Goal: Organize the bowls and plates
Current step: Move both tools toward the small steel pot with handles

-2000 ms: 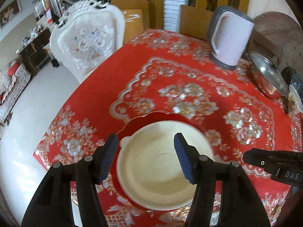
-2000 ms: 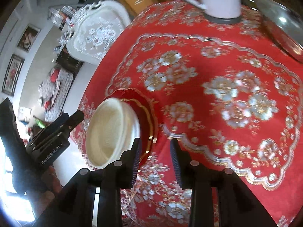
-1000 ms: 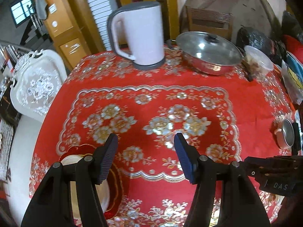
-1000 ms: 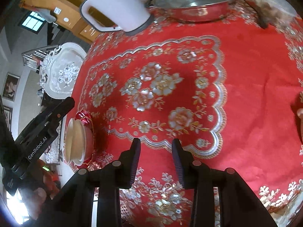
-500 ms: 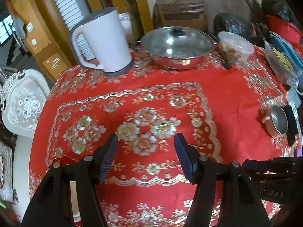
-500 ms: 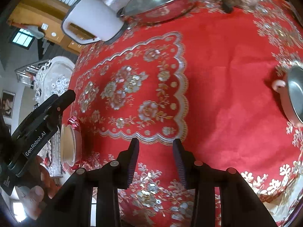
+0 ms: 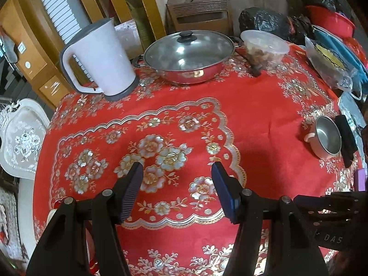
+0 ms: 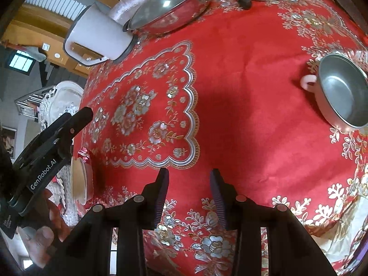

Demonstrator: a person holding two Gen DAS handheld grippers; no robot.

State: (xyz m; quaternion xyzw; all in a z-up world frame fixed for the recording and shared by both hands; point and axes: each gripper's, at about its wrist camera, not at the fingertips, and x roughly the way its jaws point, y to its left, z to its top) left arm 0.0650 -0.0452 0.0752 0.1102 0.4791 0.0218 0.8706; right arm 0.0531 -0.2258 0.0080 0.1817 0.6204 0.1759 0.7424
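Hovering w/ nothing held, left gripper (image 7: pixel 177 191) has jaws spread wide; right gripper (image 8: pixel 188 192) gapes moderately, also empty. Small round steel bowl w/ pink ear handle (image 8: pixel 342 94) sits upright, mouth up, ahead-right of right gripper, which looks nearer; handle points left, no long axis. Cream bowl on red plate (image 8: pixel 79 179) lies left of it.

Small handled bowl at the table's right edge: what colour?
Pink outside, bare metal inside. The small handled bowl shows best in the right wrist view.
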